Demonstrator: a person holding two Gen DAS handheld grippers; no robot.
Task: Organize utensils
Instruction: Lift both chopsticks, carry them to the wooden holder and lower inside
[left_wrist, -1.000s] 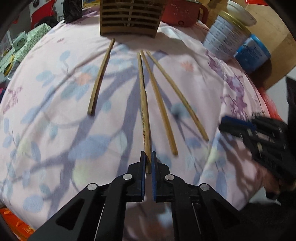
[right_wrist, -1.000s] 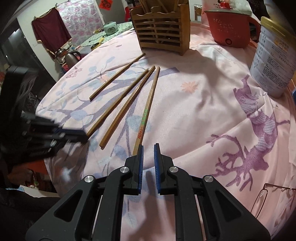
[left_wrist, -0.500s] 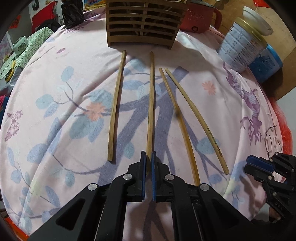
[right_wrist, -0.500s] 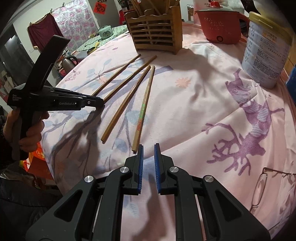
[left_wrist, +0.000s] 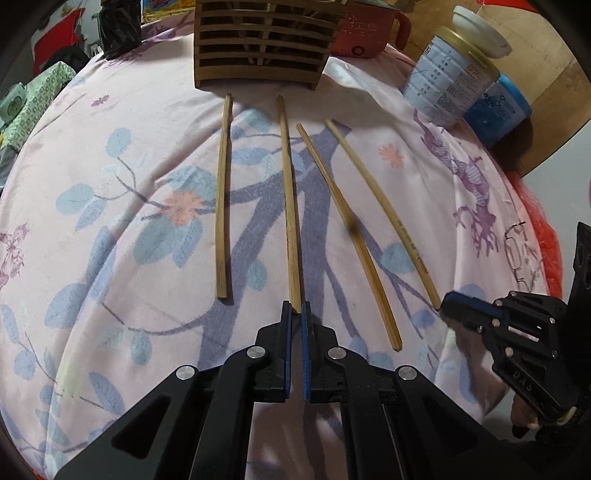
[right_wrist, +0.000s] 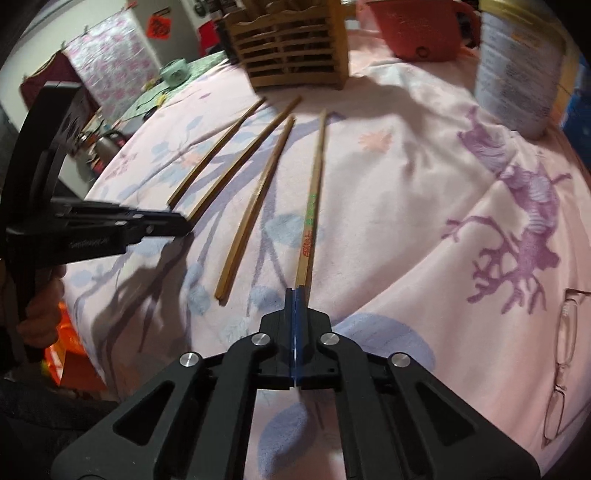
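Chopsticks (left_wrist: 222, 195) number four; slatted holder (left_wrist: 260, 44) one.

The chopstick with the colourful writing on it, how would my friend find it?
Start at the wooden slatted holder at the far end of the pink flowery tablecloth. Four chopsticks lie in front of it; take the one furthest right, the printed chopstick, its near end pinched in the right gripper. Only it has green and red print.

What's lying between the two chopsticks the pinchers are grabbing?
One loose chopstick, flat on the pink cloth. In the left wrist view it lies between the chopstick in the left gripper and the printed chopstick in the right gripper.
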